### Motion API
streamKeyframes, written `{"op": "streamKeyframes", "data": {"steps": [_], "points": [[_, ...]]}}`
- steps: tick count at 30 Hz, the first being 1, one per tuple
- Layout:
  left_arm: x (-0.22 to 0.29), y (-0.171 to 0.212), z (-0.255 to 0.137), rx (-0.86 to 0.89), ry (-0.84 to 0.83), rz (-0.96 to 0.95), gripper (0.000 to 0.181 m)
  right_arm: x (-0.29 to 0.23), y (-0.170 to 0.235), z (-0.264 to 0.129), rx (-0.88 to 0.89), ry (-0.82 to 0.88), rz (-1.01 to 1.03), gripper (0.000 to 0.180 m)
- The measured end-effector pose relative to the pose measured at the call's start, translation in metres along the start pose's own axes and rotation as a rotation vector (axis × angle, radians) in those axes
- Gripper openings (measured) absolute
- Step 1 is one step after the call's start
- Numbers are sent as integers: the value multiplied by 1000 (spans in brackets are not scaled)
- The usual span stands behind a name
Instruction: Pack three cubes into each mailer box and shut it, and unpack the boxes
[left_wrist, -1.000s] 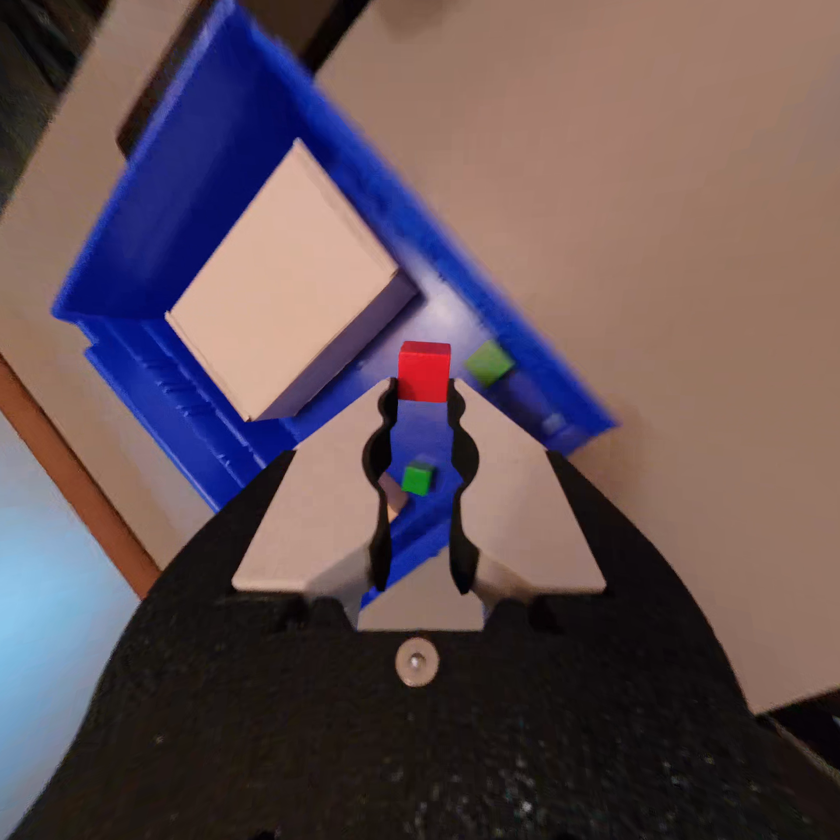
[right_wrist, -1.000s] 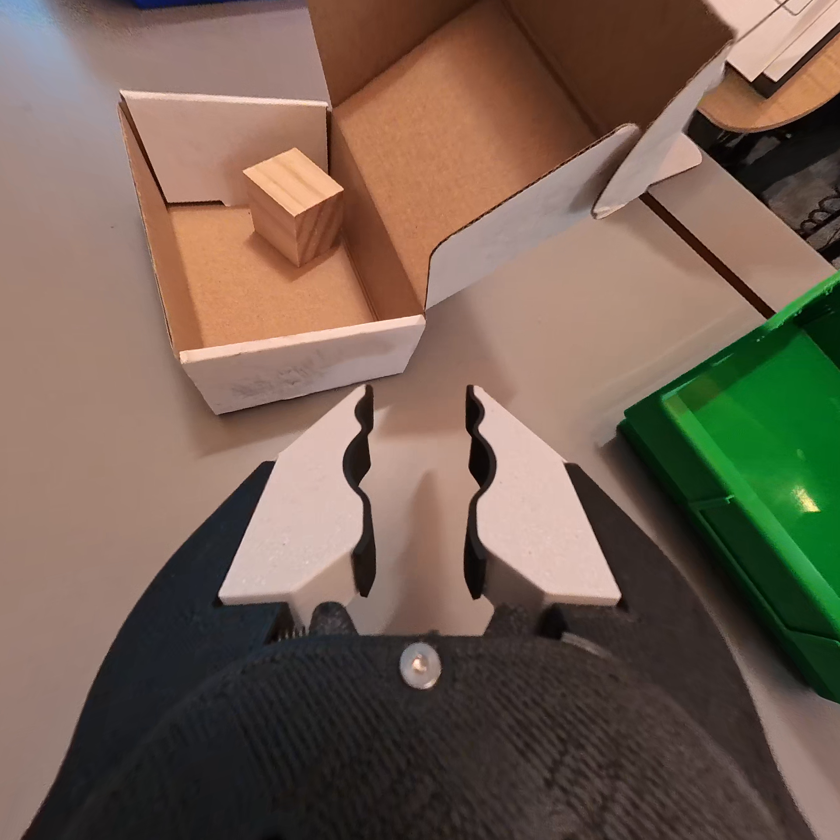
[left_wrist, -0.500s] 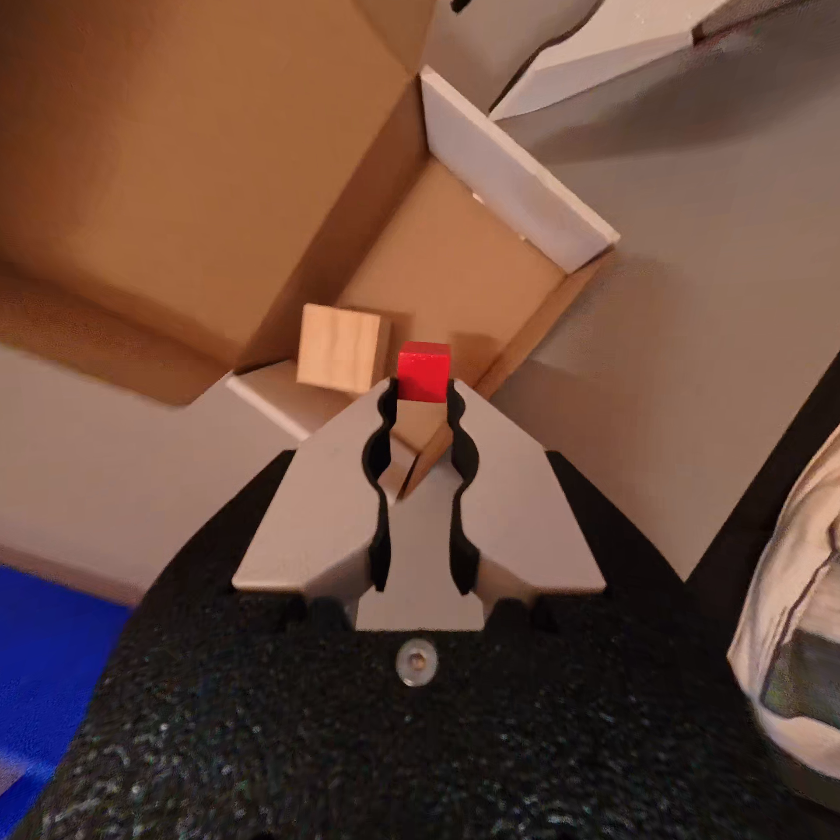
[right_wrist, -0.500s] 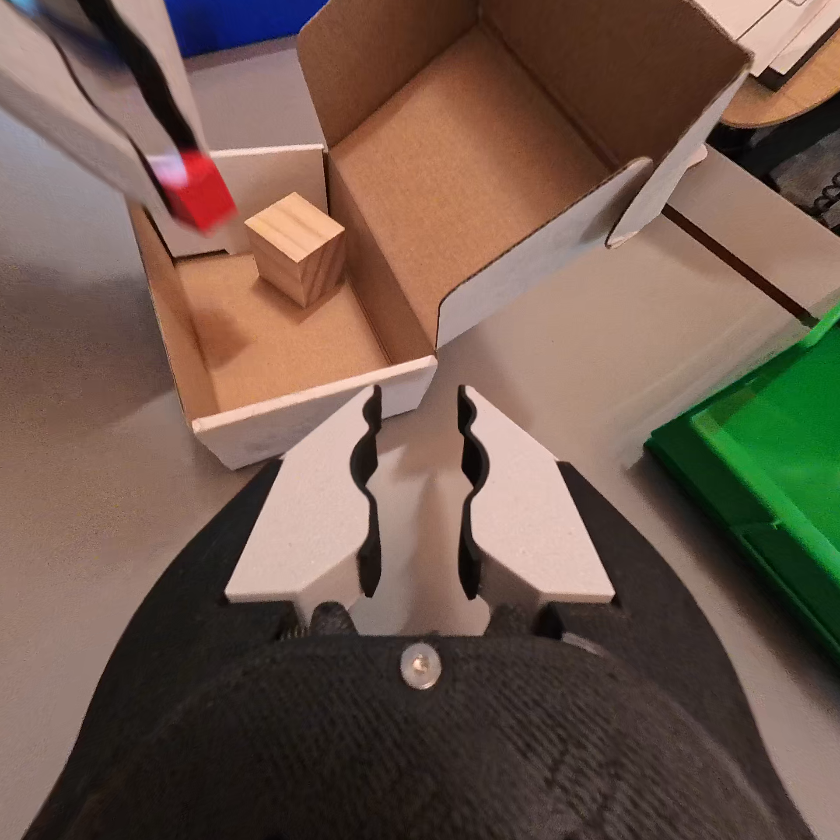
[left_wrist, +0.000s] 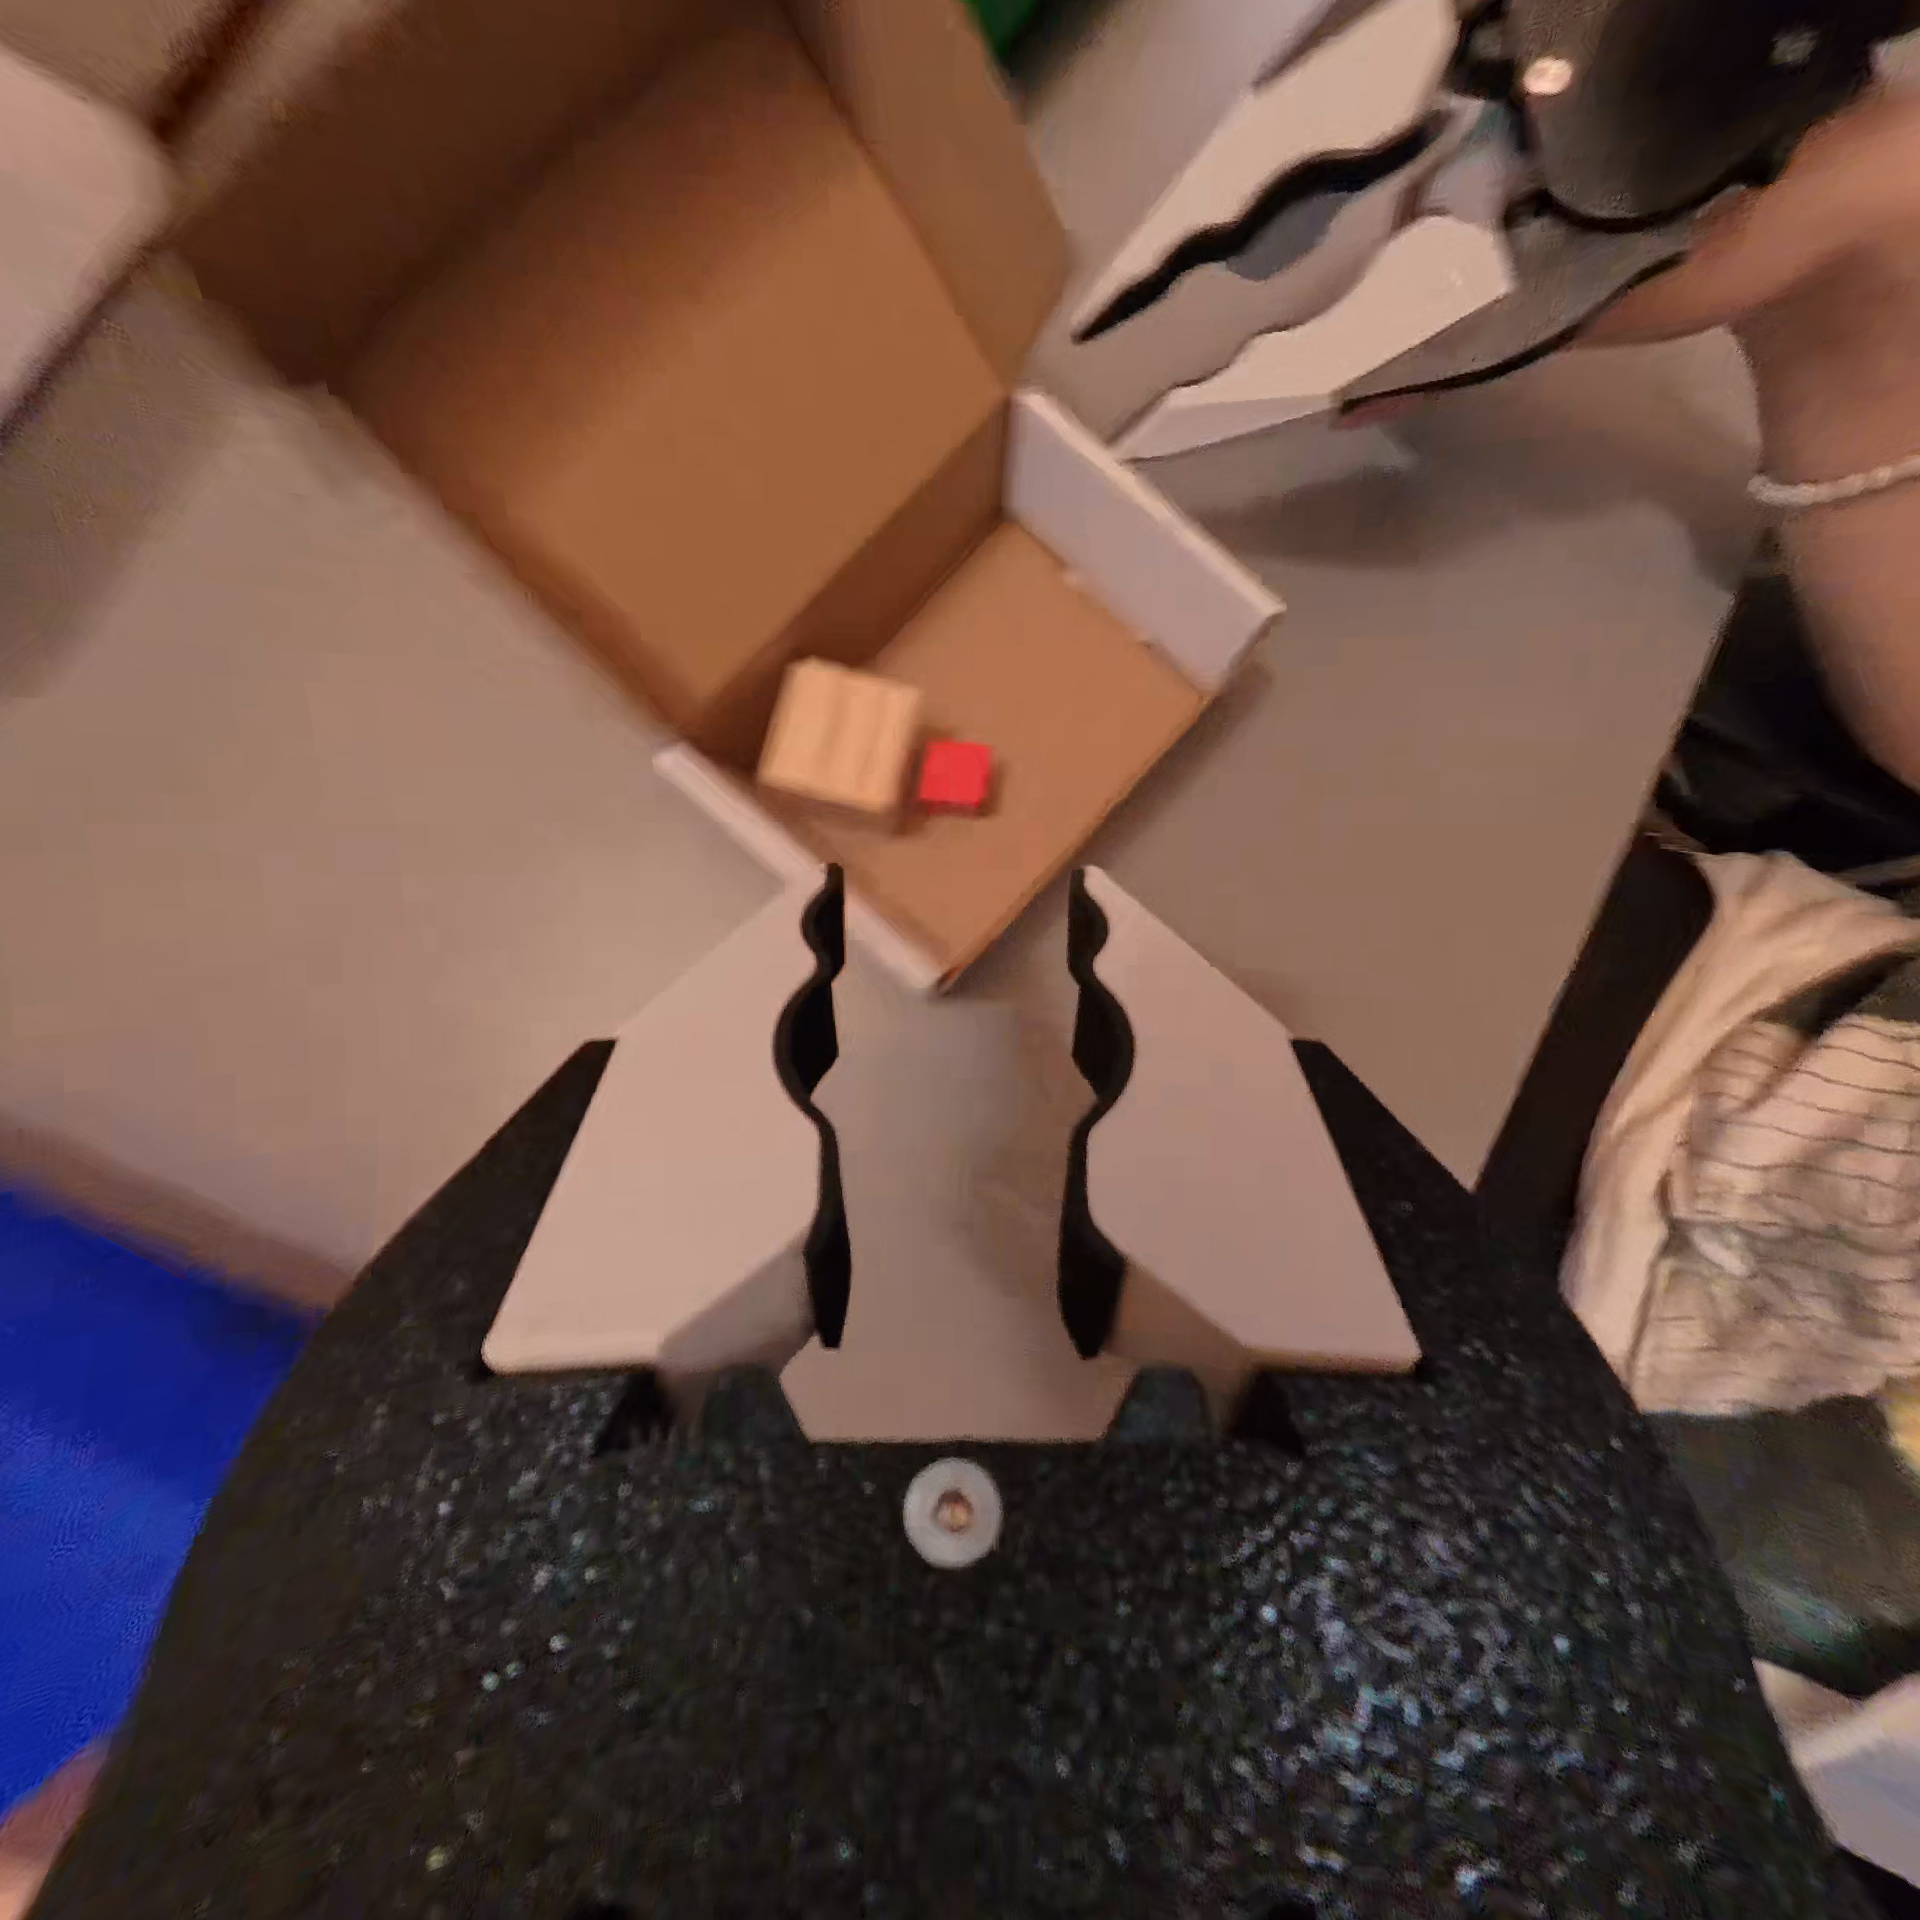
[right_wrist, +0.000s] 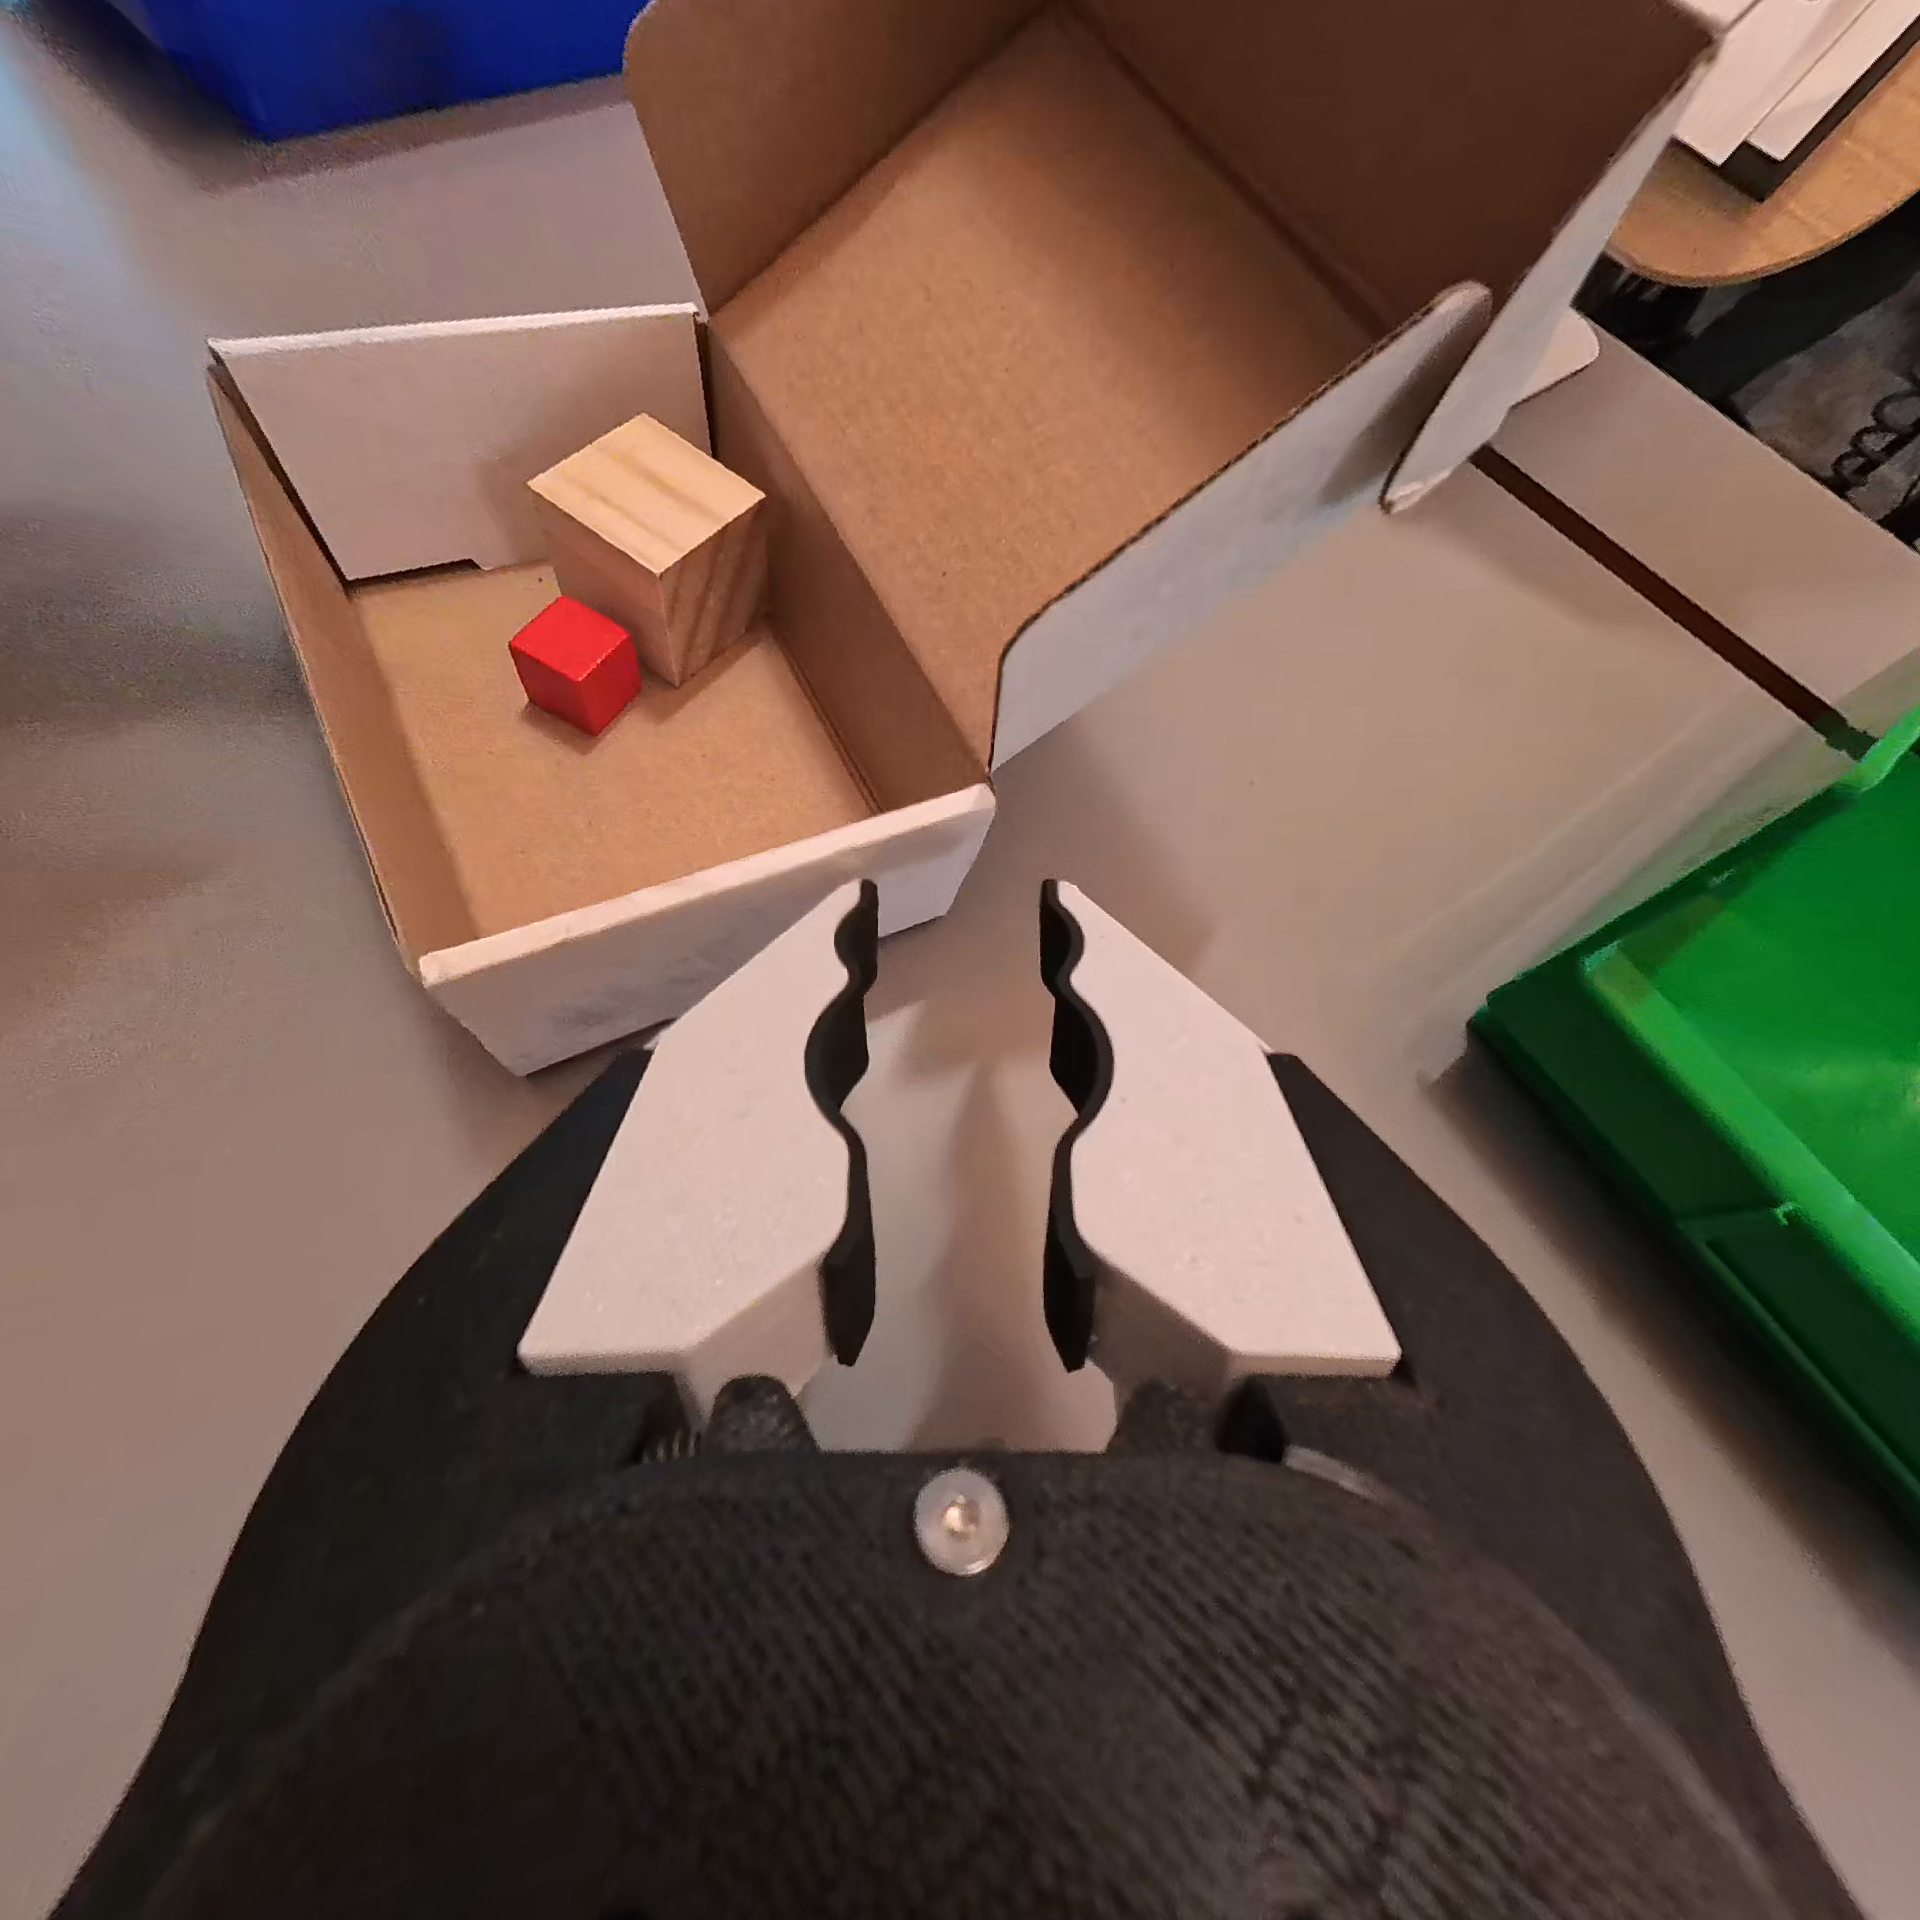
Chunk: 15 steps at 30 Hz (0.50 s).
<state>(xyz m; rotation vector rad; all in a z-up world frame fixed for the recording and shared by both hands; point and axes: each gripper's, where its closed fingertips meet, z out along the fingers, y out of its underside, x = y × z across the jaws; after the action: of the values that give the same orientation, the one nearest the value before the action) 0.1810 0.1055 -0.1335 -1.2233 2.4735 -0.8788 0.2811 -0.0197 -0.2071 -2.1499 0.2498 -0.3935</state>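
Note:
An open white mailer box (right_wrist: 717, 914) with a brown inside stands on the grey table, its lid (right_wrist: 1039, 343) tilted back. Inside lie a small red cube (right_wrist: 575, 663) and a bigger wooden cube (right_wrist: 655, 540), touching. The left wrist view shows the box (left_wrist: 1143, 540), the red cube (left_wrist: 954, 774) and the wooden cube (left_wrist: 840, 743) from above. My left gripper (left_wrist: 954, 883) is open and empty above the box's near corner. My right gripper (right_wrist: 958, 899) is open and empty, just in front of the box's front wall; it also shows in the left wrist view (left_wrist: 1101, 353).
A green bin (right_wrist: 1745, 1049) stands at the right of the table. A blue bin (right_wrist: 343, 52) is at the back left, also at the lower left of the left wrist view (left_wrist: 94, 1455). A person's hand (left_wrist: 1829, 312) holds the right gripper.
My left gripper carried the red cube from the blue bin to the box, opened and let it go; the cube now lies beside the wooden cube. The right gripper moved slightly closer to the box.

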Motion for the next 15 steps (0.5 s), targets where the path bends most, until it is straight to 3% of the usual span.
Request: {"op": "streamKeyframes", "data": {"steps": [1, 3, 7, 11, 15], "points": [[-20, 7, -21, 7, -65, -14, 36, 1, 1, 0, -2, -1, -4, 30], [-71, 34, -59, -33, -223, -85, 28, 3, 3, -1, -7, 4, -10, 31], [-165, 118, -99, -208, -430, -393, 40, 4, 6, -1, -14, 0, -3, 31], [-198, 169, -79, -298, -375, -606, 53, 2, 6, -1, -20, 0, -13, 31], [-213, 194, -58, -365, -358, -677, 54, -1, 8, 0, -42, 1, -44, 32]]}}
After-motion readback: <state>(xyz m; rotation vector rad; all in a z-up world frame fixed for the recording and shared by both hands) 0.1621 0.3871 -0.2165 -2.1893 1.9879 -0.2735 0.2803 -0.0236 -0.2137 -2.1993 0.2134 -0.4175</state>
